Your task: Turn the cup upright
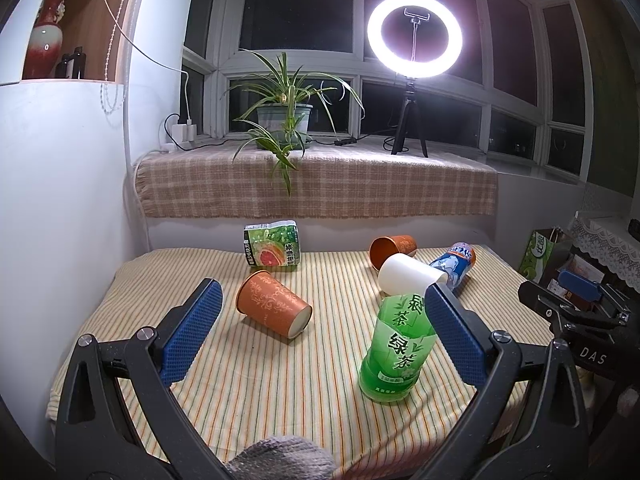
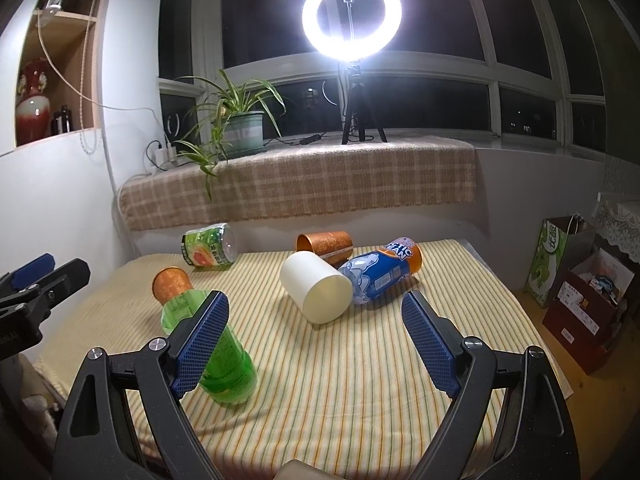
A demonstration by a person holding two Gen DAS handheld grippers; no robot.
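Three cups lie on their sides on the striped tablecloth (image 1: pixel 280 392). A near orange patterned cup (image 1: pixel 273 304) lies between my left gripper's fingers, farther out; it also shows in the right wrist view (image 2: pixel 171 283). A white cup (image 1: pixel 410 274) (image 2: pixel 316 291) lies at mid-table. A second orange cup (image 1: pixel 392 249) (image 2: pixel 325 243) lies behind it. My left gripper (image 1: pixel 320 304) is open and empty above the table. My right gripper (image 2: pixel 316 312) is open and empty, just short of the white cup.
A green tea bottle (image 1: pixel 396 354) (image 2: pixel 212 344) lies near the left gripper's right finger. A blue bottle (image 1: pixel 456 262) (image 2: pixel 380 274) lies beside the white cup. A grapefruit drink can (image 1: pixel 272 249) (image 2: pixel 210 247) lies at the back. Boxes (image 2: pixel 588 304) stand off the table's right edge.
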